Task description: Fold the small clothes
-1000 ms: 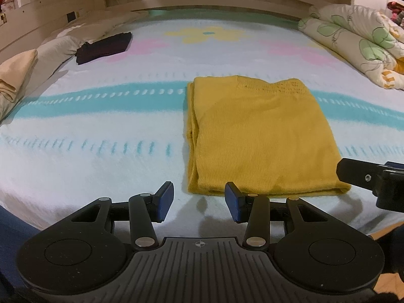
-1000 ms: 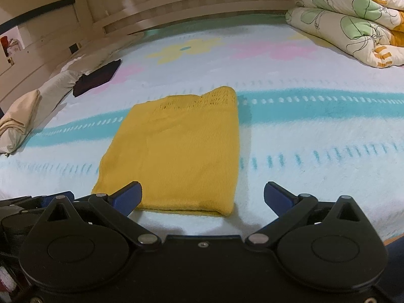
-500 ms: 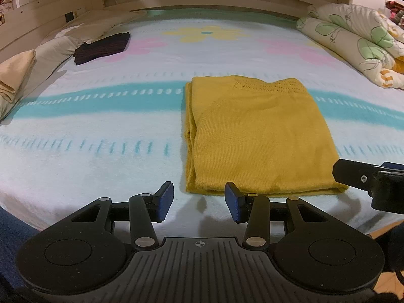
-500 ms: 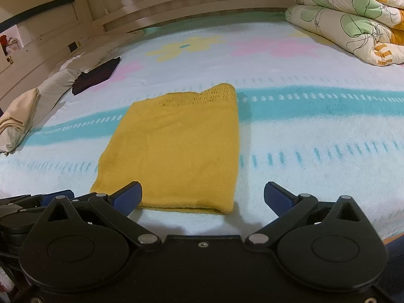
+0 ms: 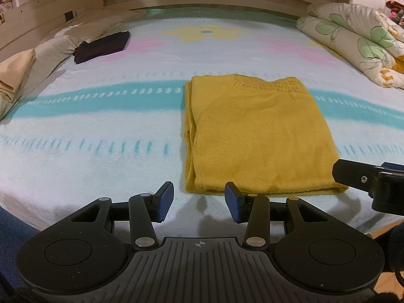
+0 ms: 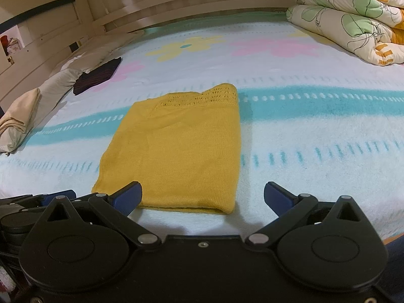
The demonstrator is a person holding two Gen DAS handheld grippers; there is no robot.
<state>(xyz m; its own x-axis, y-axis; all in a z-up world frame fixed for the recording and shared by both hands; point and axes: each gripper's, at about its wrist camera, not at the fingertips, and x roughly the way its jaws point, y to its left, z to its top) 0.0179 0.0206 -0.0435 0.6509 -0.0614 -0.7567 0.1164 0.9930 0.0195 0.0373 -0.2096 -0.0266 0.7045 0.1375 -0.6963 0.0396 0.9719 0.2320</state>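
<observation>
On the far left of the bed (image 5: 75, 151) lies a dark garment (image 5: 102, 46) beside pale pillows (image 5: 50, 50). Near the bed's near edge, the left claw (image 5: 199, 199) hovers narrowly parted and empty. Just beyond it the yellow top (image 5: 257, 136) lies folded flat. Right of that, the right claw (image 6: 202, 199) gapes wide, empty. A quilt (image 6: 353, 17) sits far right.

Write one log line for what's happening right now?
left gripper: open, empty | right gripper: open, empty | sweater: folded, flat on bed
</observation>
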